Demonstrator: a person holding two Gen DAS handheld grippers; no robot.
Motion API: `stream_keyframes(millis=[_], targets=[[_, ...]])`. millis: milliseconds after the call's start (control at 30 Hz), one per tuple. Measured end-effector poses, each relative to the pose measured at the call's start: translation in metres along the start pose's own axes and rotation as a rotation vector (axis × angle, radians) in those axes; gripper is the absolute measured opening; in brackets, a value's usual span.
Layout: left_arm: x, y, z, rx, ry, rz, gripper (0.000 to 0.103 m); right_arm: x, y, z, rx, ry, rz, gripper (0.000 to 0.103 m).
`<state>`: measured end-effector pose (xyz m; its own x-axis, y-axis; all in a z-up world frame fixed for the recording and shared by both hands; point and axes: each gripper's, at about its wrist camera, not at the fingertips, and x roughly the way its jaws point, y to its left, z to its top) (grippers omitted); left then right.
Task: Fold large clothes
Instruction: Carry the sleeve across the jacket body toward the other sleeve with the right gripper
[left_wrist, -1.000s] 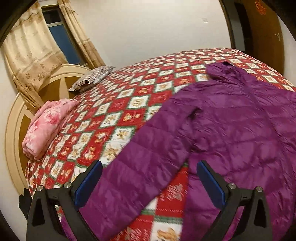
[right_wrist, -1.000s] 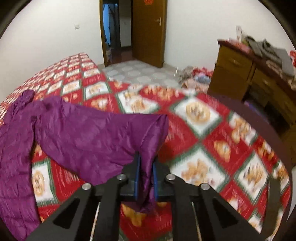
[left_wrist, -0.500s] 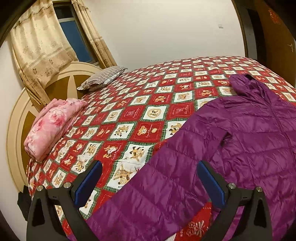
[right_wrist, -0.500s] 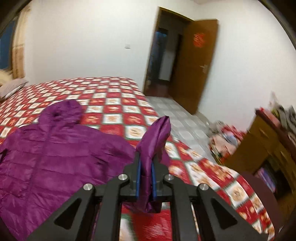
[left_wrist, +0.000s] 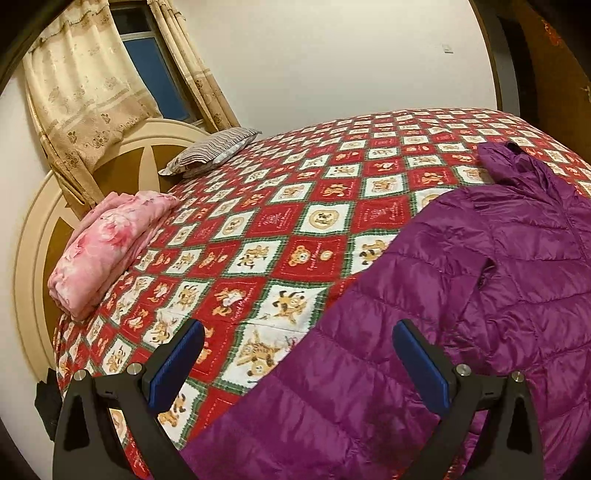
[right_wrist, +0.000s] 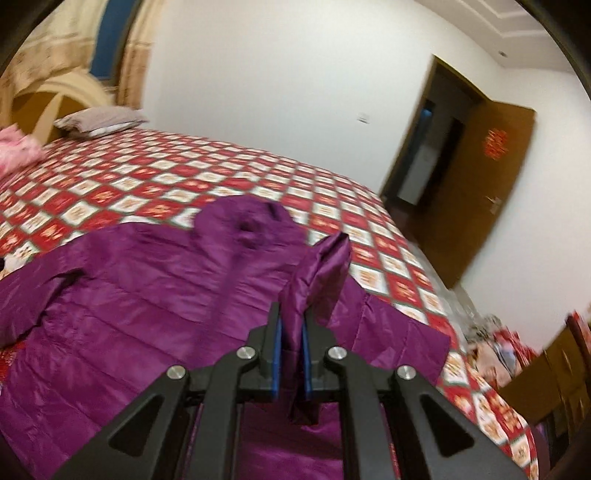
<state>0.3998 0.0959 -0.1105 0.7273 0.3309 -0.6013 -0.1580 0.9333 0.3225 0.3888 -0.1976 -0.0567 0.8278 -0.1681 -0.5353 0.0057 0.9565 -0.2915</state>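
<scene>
A quilted purple puffer jacket with a hood (left_wrist: 498, 280) is lying spread on the bed covered by a red, white and green patchwork quilt with bear prints (left_wrist: 295, 229). The left claw (left_wrist: 299, 354) is hovering with its blue-padded fingers (left_wrist: 177, 362) standing wide apart and gripping nothing; one sleeve of the jacket is running beneath and ahead of it, toward the right pad. Far ahead to its left, a folded pink floral blanket (left_wrist: 107, 247) is resting near the cream round headboard (left_wrist: 33, 236), with a grey striped pillow (left_wrist: 210, 151) beyond it. The right claw (right_wrist: 291, 354) is pinching the jacket's other sleeve cuff (right_wrist: 321, 273) between its closed blue pads, the cuff sticking up above the fingertips while the jacket body is lying flat below and to the left of it, hood farther ahead. To the right of this claw a brown wooden door (right_wrist: 480, 199) is standing open
</scene>
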Motion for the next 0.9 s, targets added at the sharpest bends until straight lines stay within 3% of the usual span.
stream_keyframes(millis=[233,433,467,533,567,600,800,900], targets=[[0.016,0.007,0.000,0.000,0.014,0.038,0.102,0.025,0.070,0.002,-0.060,0.020,0.093,0.010],[0.025,-0.001,0.003,0.008,0.033,0.058,0.102,0.056,0.123,-0.016,-0.082,0.073,0.214,0.012],[0.025,-0.004,0.005,0.011,0.034,0.062,0.102,0.058,0.128,-0.018,-0.080,0.089,0.240,0.015],[0.021,-0.010,0.009,0.022,0.028,0.061,0.102,0.064,0.139,-0.020,-0.089,0.132,0.298,0.031],[0.018,-0.013,0.012,0.026,0.020,0.061,0.102,0.061,0.139,-0.021,-0.088,0.138,0.331,0.056],[0.015,-0.016,0.015,0.028,0.011,0.060,0.102,0.054,0.134,-0.021,-0.073,0.126,0.362,0.062],[-0.004,-0.046,0.041,0.009,-0.034,0.031,0.102,-0.001,0.061,-0.017,0.027,0.028,0.445,0.065],[-0.018,-0.083,0.054,0.030,-0.066,-0.014,0.102,-0.003,0.005,-0.019,0.109,0.003,0.357,0.064]])
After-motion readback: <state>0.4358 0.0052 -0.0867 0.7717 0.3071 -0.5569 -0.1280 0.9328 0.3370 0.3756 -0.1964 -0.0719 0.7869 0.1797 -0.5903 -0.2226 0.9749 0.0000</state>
